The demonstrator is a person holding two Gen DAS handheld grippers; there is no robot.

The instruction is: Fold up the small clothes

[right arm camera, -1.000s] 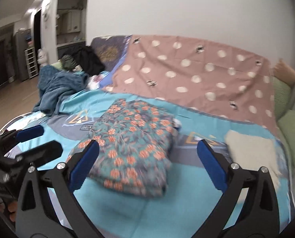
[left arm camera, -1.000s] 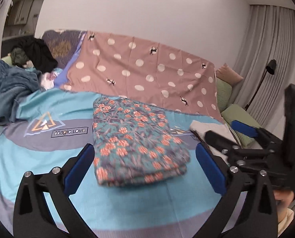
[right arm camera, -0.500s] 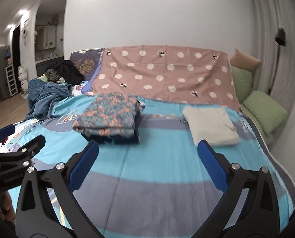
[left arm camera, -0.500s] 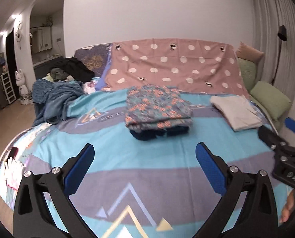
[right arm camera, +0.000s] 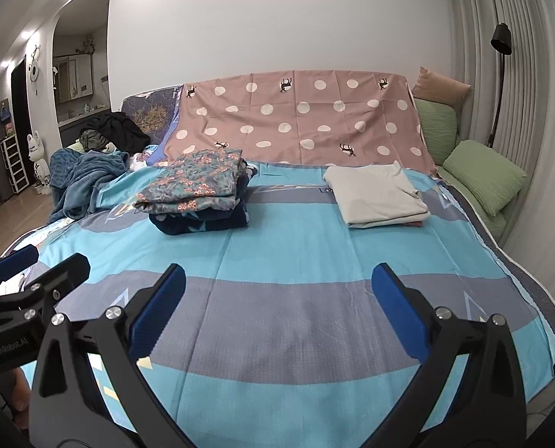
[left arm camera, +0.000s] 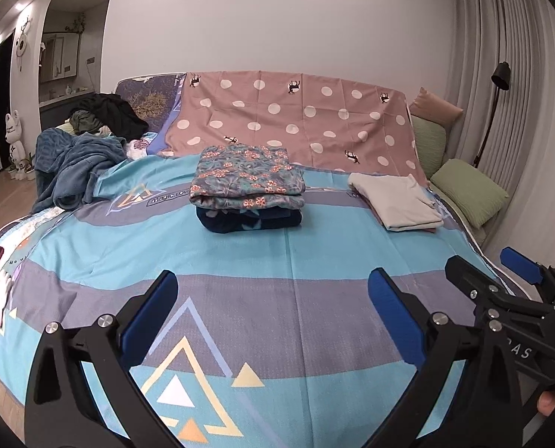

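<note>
Fingers (left arm camera: 154, 300) (right arm camera: 395, 298) on both sides spread, empty (folded floral garment (left arm camera: 245, 177) well beyond).

Left claw (left arm camera: 270, 313) and right claw (right arm camera: 277, 306): black angular arms, blue pads on the fingers (left arm camera: 148, 315), silver screws behind them.

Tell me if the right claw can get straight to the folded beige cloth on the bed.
Probably yes. The right claw is open and empty, and only bare bedsheet lies between it and the beige cloth; the floral pile sits off to the left.
</note>
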